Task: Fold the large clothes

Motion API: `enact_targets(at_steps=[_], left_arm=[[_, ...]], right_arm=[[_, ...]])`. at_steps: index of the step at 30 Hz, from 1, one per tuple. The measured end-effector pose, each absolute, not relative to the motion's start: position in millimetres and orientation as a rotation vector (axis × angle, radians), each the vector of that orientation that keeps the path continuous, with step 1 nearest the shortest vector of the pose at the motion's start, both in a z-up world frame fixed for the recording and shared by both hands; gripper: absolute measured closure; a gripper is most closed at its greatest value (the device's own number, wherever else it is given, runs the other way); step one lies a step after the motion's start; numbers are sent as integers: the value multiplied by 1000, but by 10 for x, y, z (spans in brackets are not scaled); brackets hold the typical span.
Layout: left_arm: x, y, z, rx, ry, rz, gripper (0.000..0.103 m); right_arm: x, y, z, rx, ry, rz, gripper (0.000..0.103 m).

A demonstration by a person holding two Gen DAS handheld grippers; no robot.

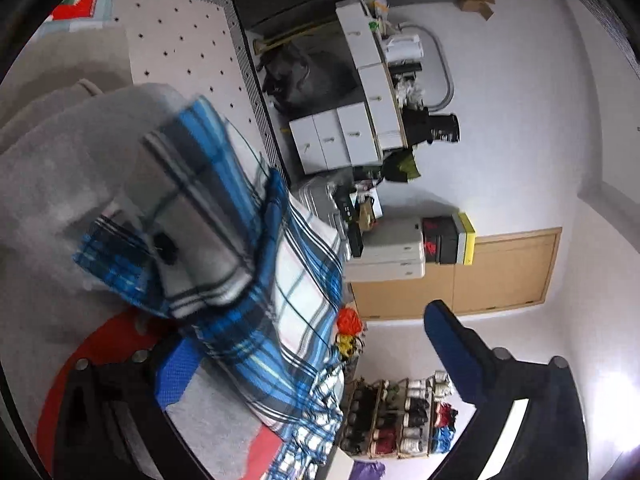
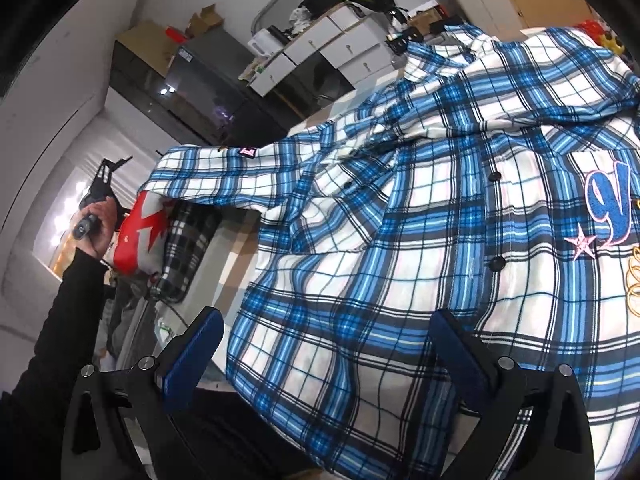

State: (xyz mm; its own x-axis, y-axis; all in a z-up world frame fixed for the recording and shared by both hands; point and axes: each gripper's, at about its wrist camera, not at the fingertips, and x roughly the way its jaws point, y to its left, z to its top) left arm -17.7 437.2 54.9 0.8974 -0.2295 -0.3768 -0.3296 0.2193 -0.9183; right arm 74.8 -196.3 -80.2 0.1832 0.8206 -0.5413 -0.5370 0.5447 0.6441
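Garment: blue-and-white plaid button shirt, spread under both tools.
Left gripper: jaws wide, sleeve draped between, unpinched.
Right gripper: jaws wide, hem between, unpinched.

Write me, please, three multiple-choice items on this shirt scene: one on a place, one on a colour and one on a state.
1. In the right wrist view, where is the person's hand?
A. far left, beyond the shirt's sleeve
B. on the collar
C. between the tool's fingers

2. The plaid shirt is mainly:
A. red and green
B. blue and white
C. plain grey

3. The right tool is:
A. shut on the shirt
B. shut on nothing
C. open

Answers: 1 A, the hand shows at the left edge, past the sleeve's end; 2 B, blue bands cross a white ground; 3 C, its fingers stand wide apart with the cloth lying flat between them.
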Motion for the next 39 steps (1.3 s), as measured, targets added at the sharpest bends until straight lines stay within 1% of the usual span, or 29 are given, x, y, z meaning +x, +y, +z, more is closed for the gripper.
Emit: enact_targets(at_steps=[1,3,4,6,7,8,9,11,14,19,21,26,32,35,39], left_arm=[[-181,4370,554,-1348,496,83,15],[-176,4319,569,-1280,541,97,30],[-180,4288,586,-1235,561,110,35],[-205,4240,612,-1164,582,145,60],[-212,4232,607,-1145,592,169,67],[-224,4238,589,-1139,598,190,81],[-236,4254,563,-1142,599,201,88],[-245,4284,521,-1152,601,211,94],[-261,4241,561,-1130,592,218,97],[-276,4139,706,-1087,537,221,98],[-210,4070,779,-1084,526,114,100],[-145,3779,1033,-1017,461,32,101],[24,3211,1385,-886,395,-50,101],[172,2914,1538,-826,399,-106,101],[461,2307,1657,-724,444,-217,101]], right_arm=[[749,-1967,-793,343,983,985,0],[761,-1959,-786,349,981,980,0],[769,-1962,-790,355,983,977,0],[776,-1963,-799,357,987,975,0],[778,-1958,-800,353,988,974,0],[778,-1953,-805,349,989,972,0],[779,-1943,-815,347,993,970,0],[769,-1940,-820,357,995,975,0],[745,-1917,-801,352,986,981,0],[710,-1879,-781,344,984,1001,0],[698,-1892,-764,352,977,1008,0],[653,-1981,-637,402,933,1043,0],[653,-2101,-518,435,893,1059,0],[685,-2169,-474,458,877,1047,0],[769,-2408,-410,534,827,957,0]])
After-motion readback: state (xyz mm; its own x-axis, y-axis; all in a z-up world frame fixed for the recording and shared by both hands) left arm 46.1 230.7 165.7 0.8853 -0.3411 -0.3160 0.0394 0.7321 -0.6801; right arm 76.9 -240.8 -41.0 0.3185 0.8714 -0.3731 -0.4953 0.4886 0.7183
